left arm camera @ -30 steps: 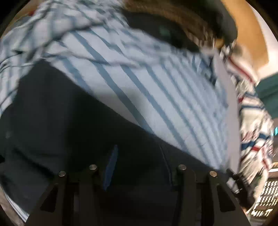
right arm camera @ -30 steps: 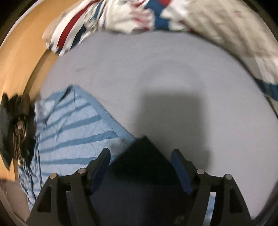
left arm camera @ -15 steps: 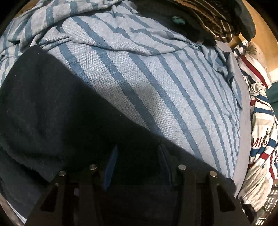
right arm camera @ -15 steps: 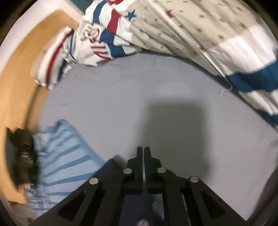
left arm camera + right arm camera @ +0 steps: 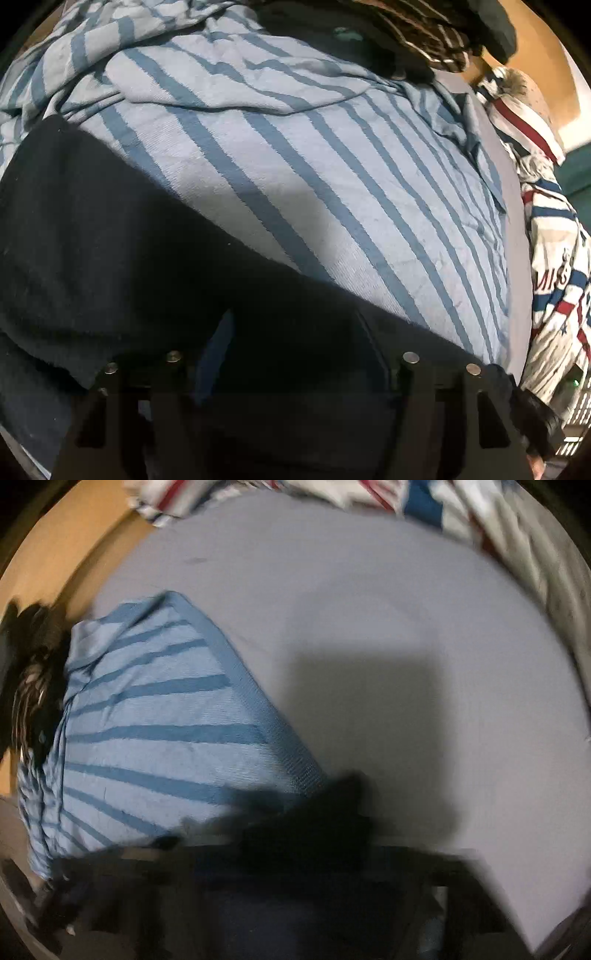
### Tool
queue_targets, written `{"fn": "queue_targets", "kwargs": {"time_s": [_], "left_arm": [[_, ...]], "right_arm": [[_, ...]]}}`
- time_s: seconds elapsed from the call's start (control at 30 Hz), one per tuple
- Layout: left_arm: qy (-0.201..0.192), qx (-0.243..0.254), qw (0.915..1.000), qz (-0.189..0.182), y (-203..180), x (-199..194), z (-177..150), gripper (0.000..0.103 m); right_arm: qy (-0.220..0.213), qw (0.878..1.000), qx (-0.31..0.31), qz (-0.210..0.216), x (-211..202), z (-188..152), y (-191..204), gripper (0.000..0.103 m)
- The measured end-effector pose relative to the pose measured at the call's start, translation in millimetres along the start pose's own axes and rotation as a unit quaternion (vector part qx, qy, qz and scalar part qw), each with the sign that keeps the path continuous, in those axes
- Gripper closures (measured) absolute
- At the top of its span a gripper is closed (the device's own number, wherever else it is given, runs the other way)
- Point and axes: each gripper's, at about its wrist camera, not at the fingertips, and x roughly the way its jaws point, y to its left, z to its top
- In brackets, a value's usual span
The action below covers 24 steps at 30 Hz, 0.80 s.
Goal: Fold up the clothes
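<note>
Right gripper, clamped shut half a second earlier, blurred beyond telling over the dark navy cloth; left gripper stayed spread there, so fold unresolved.

Your right gripper at 6 o'clock is motion-blurred; jaw state unreadable. Dark cloth hides your left fingertips.

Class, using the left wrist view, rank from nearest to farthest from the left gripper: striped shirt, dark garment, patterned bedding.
1. Dark garment, right at the left gripper, between its fingers.
2. Striped shirt, just beyond.
3. Patterned bedding, far right edge.
</note>
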Motion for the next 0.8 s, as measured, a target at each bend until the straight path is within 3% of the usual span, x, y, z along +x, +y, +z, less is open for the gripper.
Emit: {"fn": "queue_targets", "kwargs": {"time_s": [0.1,0.2,0.27,0.37,0.43,0.47,0.5,0.53,0.63,0.8], "left_arm": [[-0.008,0.008,0.9999,-0.011,2.7,-2.7,-4.6,0.034],[-0.01,0.001,0.9998,-0.019,8.0,-6.6,-9.6,0.034],[-0.005,0.002,0.9998,-0.018,11.6,-9.2,-11.7,0.034],[0.0,0.0,0.9998,-0.019,13.4,-10.7,-14.7,0.034],[0.003,-0.004,0.9997,-0.022,14.6,-11.3,-15.7,0.034],[0.003,-0.01,0.9996,-0.028,17.8,-12.6,-15.2,0.033],[0.003,-0.017,0.9993,-0.034,21.1,-14.0,-14.7,0.032],[0.003,-0.024,0.9989,-0.04,24.4,-15.4,-14.2,0.029],[-0.002,-0.021,0.9991,-0.038,22.5,-16.5,-18.4,0.023],[-0.01,-0.011,0.9994,-0.031,18.3,-19.4,-25.5,0.023]], "right_arm": [[-0.039,0.999,0.015,0.021,-37.2,-24.0,-10.3,0.088],[-0.089,0.992,0.091,0.017,-66.3,-36.8,-44.9,0.088],[-0.092,0.987,0.134,0.015,-62.6,-39.3,-61.8,0.089],[-0.101,0.984,0.147,0.027,-53.8,-38.9,-64.1,0.089],[-0.114,0.982,0.146,0.043,-55.7,-32.1,-58.6,0.084],[-0.124,0.98,0.15,0.046,-61.2,-28.6,-56.5,0.073],[-0.139,0.976,0.159,0.046,-70.1,-25.3,-55.4,0.051],[-0.153,0.973,0.168,0.046,-79.0,-22.0,-54.4,0.045],[-0.171,0.971,0.16,0.042,-104.5,-31.3,-53.8,0.043],[-0.11,0.984,0.13,0.053,-106.4,-77.8,-60.6,0.043]]}}
